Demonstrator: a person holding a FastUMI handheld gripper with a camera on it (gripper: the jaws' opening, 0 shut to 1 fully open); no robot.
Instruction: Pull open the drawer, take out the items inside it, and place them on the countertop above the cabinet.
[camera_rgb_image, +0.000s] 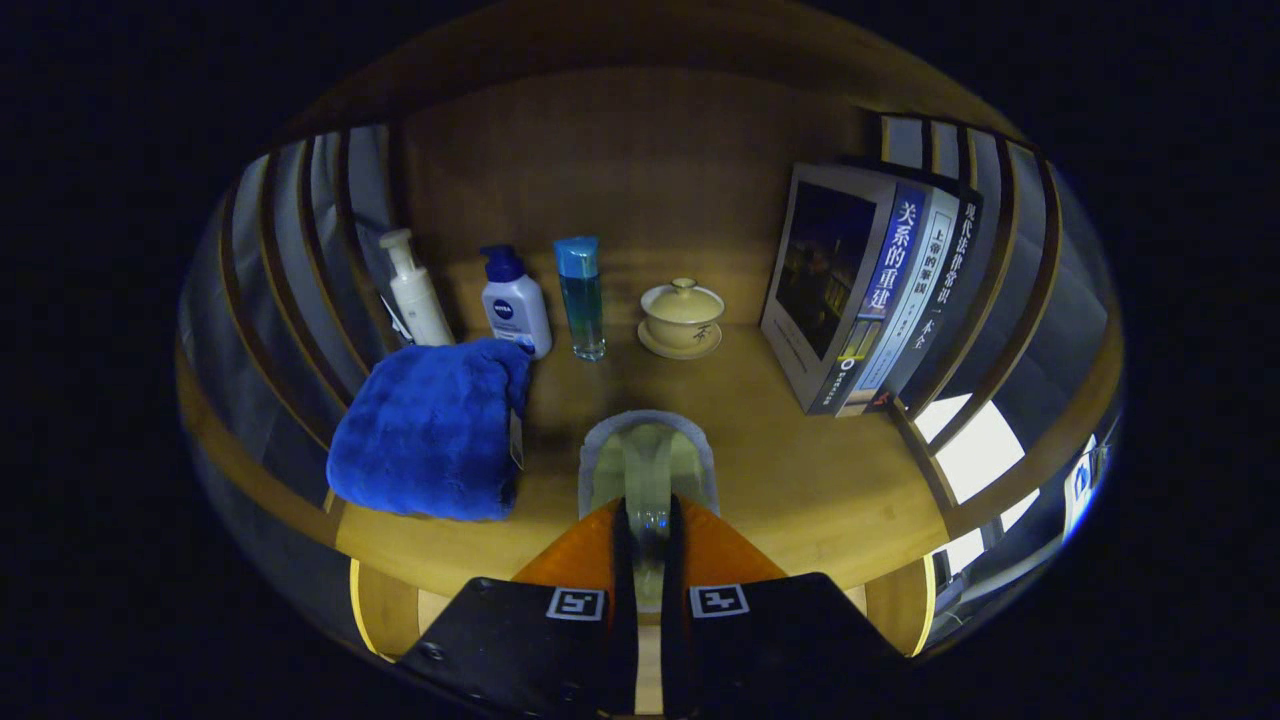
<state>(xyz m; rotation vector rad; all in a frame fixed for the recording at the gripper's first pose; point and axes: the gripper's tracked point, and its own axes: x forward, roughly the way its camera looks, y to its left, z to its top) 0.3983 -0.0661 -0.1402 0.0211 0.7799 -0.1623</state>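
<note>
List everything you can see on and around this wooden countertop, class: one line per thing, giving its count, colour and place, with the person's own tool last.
pump bottle: 1, white, back of the countertop, far left of the row
lotion bottle: 1, white with dark blue pump, just right of the pump bottle
toner bottle: 1, clear blue with blue cap, right of the lotion bottle
lidded tea bowl: 1, cream, on its saucer, right of the toner bottle
books: 3, blue, white and dark spines, standing tilted at the right
towel: 1, bright blue, folded, in front of the bottles
glass: 1, clear, held between the fingers
countertop: 1, wooden
hand-held gripper: 1, shut on the glass
</note>
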